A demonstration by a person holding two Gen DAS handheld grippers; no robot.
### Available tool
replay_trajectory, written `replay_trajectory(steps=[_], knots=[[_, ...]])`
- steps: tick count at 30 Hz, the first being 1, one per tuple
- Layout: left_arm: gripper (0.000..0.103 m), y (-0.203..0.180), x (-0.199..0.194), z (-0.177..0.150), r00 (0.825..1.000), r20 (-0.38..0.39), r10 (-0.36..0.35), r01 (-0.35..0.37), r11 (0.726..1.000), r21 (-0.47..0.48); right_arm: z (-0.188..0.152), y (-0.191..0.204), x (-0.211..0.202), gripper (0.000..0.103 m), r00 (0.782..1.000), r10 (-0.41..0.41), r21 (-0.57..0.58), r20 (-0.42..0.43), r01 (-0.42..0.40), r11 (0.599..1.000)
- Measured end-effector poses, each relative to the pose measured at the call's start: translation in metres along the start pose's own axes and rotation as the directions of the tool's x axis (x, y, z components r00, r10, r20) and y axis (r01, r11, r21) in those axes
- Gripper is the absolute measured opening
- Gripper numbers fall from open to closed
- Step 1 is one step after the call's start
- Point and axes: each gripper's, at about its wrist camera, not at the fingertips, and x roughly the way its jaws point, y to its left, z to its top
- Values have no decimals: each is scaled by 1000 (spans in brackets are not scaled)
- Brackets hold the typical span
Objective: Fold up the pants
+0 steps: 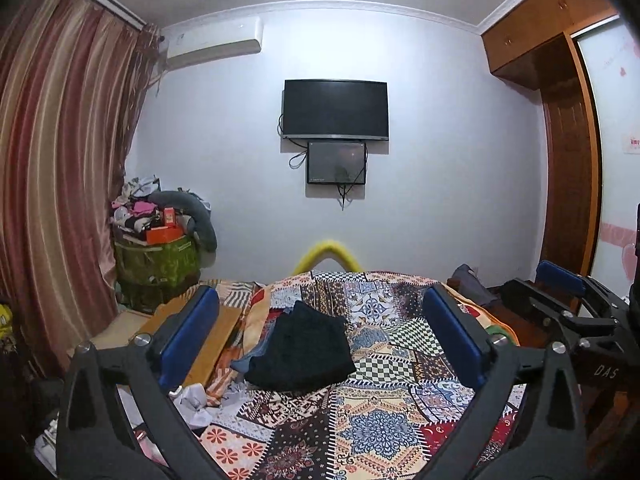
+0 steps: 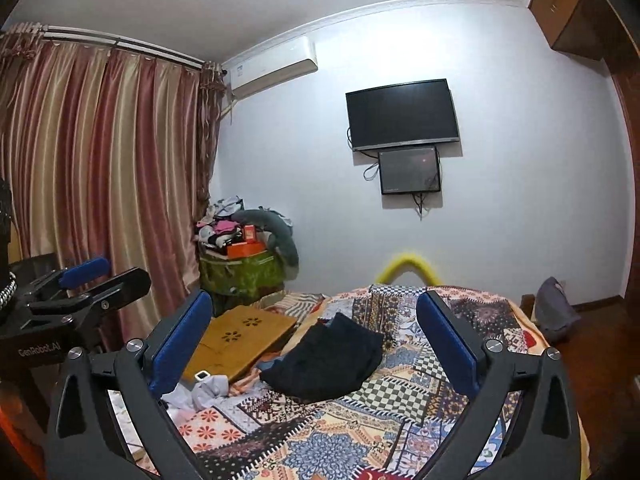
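Dark folded pants (image 1: 302, 350) lie on the patchwork bedspread (image 1: 384, 408), on top of a blue garment whose edge shows at their left. They also show in the right wrist view (image 2: 330, 362). My left gripper (image 1: 320, 332) is open and empty, held above the bed, its blue pads (image 1: 188, 336) wide apart on either side of the pants. My right gripper (image 2: 314, 340) is open and empty too, raised above the bedspread (image 2: 400, 400). The right gripper also shows at the right edge of the left wrist view (image 1: 560, 296).
A wooden lap tray (image 2: 240, 336) lies on the bed's left side, with crumpled white cloth (image 2: 204, 392) near it. A green basket piled with clothes (image 1: 156, 264) stands by the curtain. A grey bag (image 2: 556, 312) sits at the bed's far right. A TV (image 1: 335, 109) hangs on the wall.
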Motion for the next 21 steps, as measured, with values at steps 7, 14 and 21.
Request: replay_trajectory(steps=[7, 14, 21], knots=[[103, 1, 4, -4, 1000, -9, 5, -5, 1000, 2, -7, -1, -5, 102, 1000, -5, -3, -7, 5, 1000], [103, 2, 6, -6, 1000, -14, -3, 3, 1000, 7, -10, -4, -6, 102, 1000, -5, 5, -14, 5, 1000], [103, 2, 10, -12, 1000, -25, -9, 10, 1000, 11, -14, -5, -5, 102, 999, -17, 11, -37, 18, 1000]])
